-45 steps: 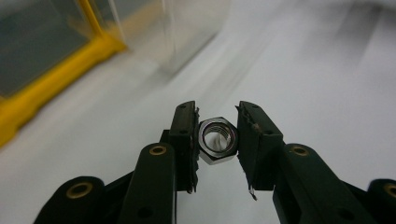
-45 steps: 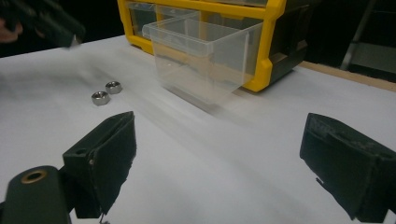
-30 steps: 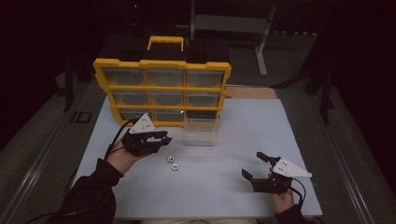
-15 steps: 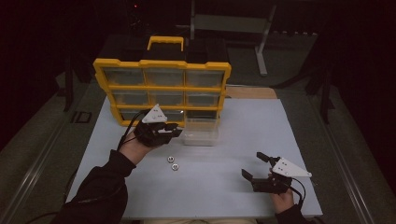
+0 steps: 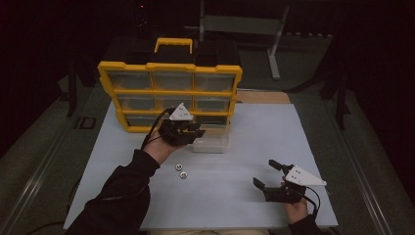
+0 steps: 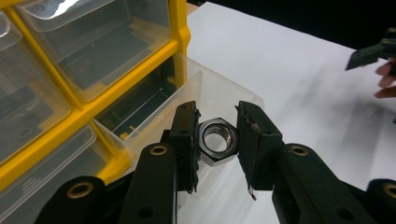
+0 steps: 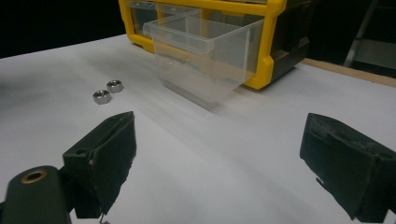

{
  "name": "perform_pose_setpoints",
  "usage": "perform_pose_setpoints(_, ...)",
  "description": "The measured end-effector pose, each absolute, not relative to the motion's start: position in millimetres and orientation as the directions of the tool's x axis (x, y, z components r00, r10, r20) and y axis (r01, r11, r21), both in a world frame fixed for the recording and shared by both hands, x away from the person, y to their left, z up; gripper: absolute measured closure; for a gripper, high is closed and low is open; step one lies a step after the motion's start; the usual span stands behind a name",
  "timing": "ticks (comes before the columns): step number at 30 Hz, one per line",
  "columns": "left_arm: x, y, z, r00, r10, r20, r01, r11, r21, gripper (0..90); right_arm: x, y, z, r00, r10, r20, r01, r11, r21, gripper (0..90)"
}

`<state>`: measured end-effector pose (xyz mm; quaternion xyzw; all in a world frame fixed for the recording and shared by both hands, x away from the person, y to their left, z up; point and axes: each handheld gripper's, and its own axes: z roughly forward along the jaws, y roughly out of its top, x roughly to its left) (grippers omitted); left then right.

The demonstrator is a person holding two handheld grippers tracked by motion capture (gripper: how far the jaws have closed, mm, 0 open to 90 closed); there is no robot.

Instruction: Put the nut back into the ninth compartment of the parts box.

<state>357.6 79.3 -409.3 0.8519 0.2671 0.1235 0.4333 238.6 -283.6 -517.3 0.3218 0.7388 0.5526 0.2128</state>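
— What's going on at the table, seen from the high view?

— A person's left gripper [image 5: 188,131] hovers at the far-middle of the white mat [image 5: 274,142], just over a clear plastic drawer [image 5: 211,143] pulled out of the yellow parts organizer [image 5: 169,95] at the mat's far edge. Two hex nuts [image 5: 180,171] lie on the mat to the near side of the drawer, touching or nearly so. The right gripper [image 5: 270,175] rests near the mat's near right corner.

— And the left gripper view?

— Its jaws are clamped flat on a steel hex nut [image 6: 218,141], threaded hole facing the camera, held above the clear drawer [image 6: 154,123] beside the organizer's yellow frame [image 6: 179,25]. I cannot tell whether any nuts already lie in the drawer.

— The right gripper view?

— That gripper's jaws stand wide apart, holding nothing, low over the mat [image 7: 224,154]. Ahead are the two loose nuts [image 7: 108,91] and the drawer [image 7: 208,58], which looks bare through its front wall.

— So how far along?

— By my reading, mid-job: one nut is carried to the drawer but not let go, two wait on the mat, and the drawer has yet to be slid home.
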Motion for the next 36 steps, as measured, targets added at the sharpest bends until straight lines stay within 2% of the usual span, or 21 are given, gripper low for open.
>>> perform_pose_setpoints(16,372.8,44.3,-423.3,0.82,0.57,-0.051,0.393,-0.496,0.774,68.0,238.7,-284.4,-517.4,-0.704,0.708,0.046,0.241,0.179,0.954,10.8)
perform_pose_setpoints(27,389.9,34.7,-447.0,0.779,0.621,-0.087,0.495,-0.523,0.694,68.0,239.1,-284.5,-517.8,-0.707,0.705,0.049,0.244,0.179,0.953,10.7)
perform_pose_setpoints(36,398.4,26.1,-455.6,0.773,0.627,-0.098,0.529,-0.552,0.645,67.8,239.1,-284.3,-517.9,-0.709,0.704,0.05,0.247,0.181,0.952,10.8)
